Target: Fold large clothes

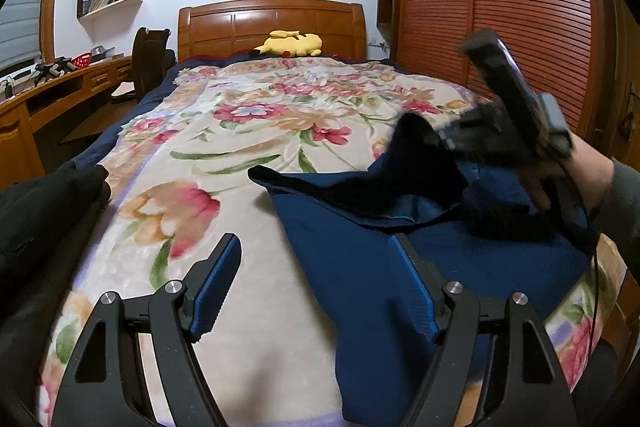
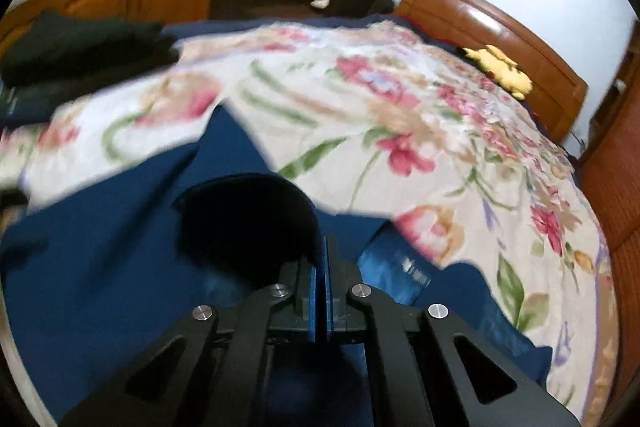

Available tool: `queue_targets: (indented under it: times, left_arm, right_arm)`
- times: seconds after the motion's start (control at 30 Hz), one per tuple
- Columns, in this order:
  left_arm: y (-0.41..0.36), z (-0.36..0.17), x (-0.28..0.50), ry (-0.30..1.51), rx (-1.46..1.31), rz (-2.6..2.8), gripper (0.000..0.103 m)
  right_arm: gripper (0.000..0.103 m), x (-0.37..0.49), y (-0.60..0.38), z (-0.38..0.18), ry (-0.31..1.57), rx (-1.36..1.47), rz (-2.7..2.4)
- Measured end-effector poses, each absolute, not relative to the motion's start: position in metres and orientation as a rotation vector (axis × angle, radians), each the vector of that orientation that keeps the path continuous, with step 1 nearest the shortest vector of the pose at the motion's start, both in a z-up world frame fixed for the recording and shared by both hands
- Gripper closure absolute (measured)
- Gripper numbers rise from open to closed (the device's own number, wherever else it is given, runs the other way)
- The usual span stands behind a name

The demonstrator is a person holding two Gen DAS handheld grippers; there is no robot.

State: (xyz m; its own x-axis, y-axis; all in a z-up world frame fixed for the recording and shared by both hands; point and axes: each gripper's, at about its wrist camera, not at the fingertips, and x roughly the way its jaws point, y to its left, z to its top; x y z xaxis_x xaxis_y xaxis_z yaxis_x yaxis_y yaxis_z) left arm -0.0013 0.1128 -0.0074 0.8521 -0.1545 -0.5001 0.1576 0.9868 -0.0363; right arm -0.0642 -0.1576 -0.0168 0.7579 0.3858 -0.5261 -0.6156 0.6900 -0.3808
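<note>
A navy blue garment (image 1: 360,259) with a black fleecy collar (image 1: 360,187) lies on the floral bedspread (image 1: 224,131). My left gripper (image 1: 316,287) is open just above the garment's left edge, with one finger over the blanket and one over the cloth. My right gripper (image 1: 436,139) is shut on the black collar part and lifts it off the bed at the right. In the right wrist view the right gripper (image 2: 325,247) has its blue pads pressed together on the black collar (image 2: 244,223), with the navy garment (image 2: 100,267) spread below.
A pile of dark clothes (image 1: 44,211) lies at the bed's left edge, and shows in the right wrist view (image 2: 84,47). A yellow plush toy (image 1: 292,45) lies by the wooden headboard (image 1: 272,23). A desk and chair (image 1: 150,63) stand left, a slatted wardrobe (image 1: 500,7) right.
</note>
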Motion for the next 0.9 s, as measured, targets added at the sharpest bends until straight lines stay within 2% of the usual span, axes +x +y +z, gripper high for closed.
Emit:
queue_targets:
  times: [0.2, 0.23, 0.27, 0.3, 0.33, 0.37, 0.9]
  left_arm:
    - [0.108, -0.011, 0.0, 0.535, 0.022, -0.17, 0.026]
    - [0.107, -0.011, 0.001, 0.534, 0.023, -0.172, 0.026]
    - [0.106, -0.011, 0.001, 0.534, 0.024, -0.175, 0.026]
    - [0.106, -0.01, 0.0, 0.533, 0.024, -0.179, 0.026]
    - [0.105, -0.01, 0.001, 0.532, 0.024, -0.181, 0.026]
    - [0.105, -0.009, 0.001, 0.53, 0.024, -0.183, 0.026]
    - [0.094, -0.011, 0.001, 0.535, 0.033, -0.196, 0.026]
  right_arm:
    - [0.1, -0.002, -0.181, -0.01, 0.481, -0.454, 0.229]
    - [0.092, 0.001, -0.183, -0.012, 0.487, -0.458, 0.218]
    - [0.078, 0.001, -0.186, -0.014, 0.49, -0.457, 0.212]
    - [0.07, 0.0, -0.189, -0.015, 0.488, -0.454, 0.208]
    - [0.055, -0.004, -0.192, -0.015, 0.482, -0.452, 0.209]
    - [0.05, -0.01, -0.194, -0.015, 0.473, -0.446, 0.227]
    - [0.049, -0.092, -0.213, -0.04, 0.542, -0.521, 0.557]
